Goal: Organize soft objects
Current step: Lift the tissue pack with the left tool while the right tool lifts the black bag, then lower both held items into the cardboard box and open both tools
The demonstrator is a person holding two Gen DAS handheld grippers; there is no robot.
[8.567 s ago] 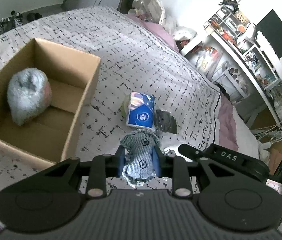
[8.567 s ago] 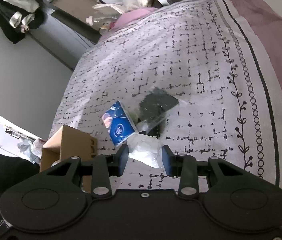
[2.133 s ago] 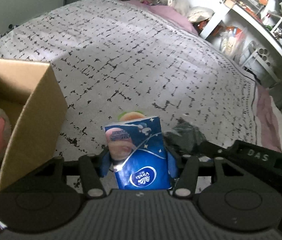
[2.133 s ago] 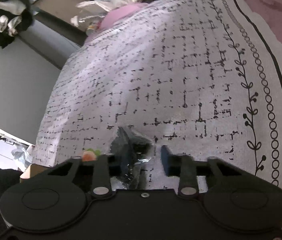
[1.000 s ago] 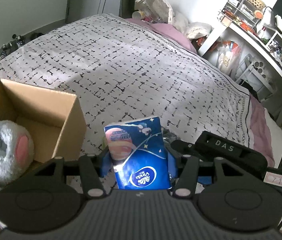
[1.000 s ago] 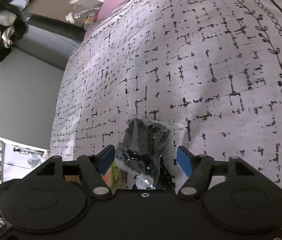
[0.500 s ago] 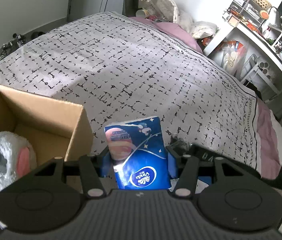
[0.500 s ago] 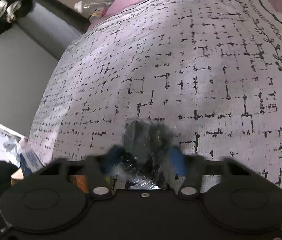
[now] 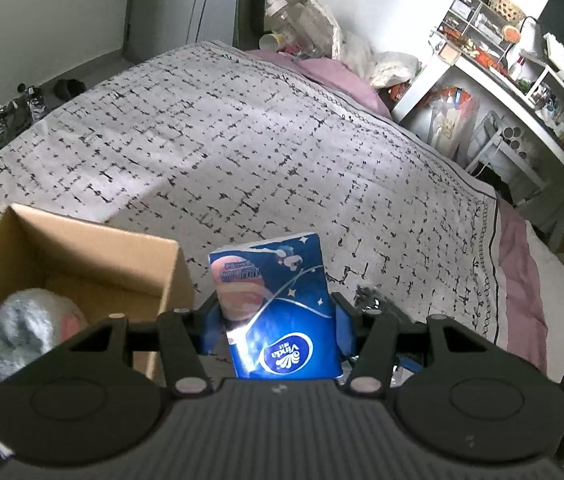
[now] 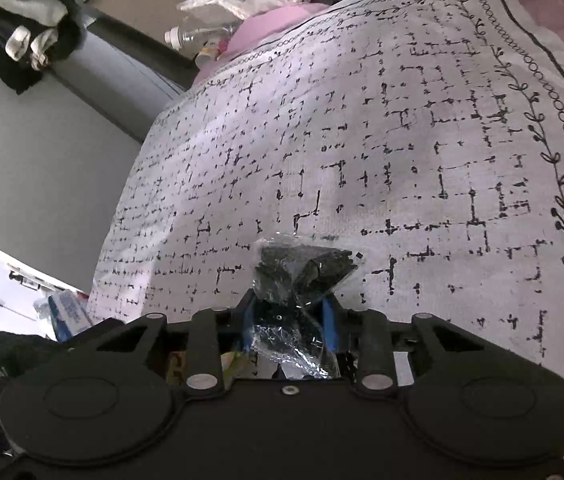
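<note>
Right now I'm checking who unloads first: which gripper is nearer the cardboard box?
Left. The left gripper, holding the tissue pack, is right beside the cardboard box. The right gripper, holding the black bag, is farther off over the bed.

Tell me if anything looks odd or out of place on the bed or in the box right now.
Nothing looks spilled or damaged. The left gripper holds the blue tissue pack upright beside the cardboard box, where a grey plush already sits. The right gripper pinches a crinkled clear bag of something dark above the bedspread.
</note>
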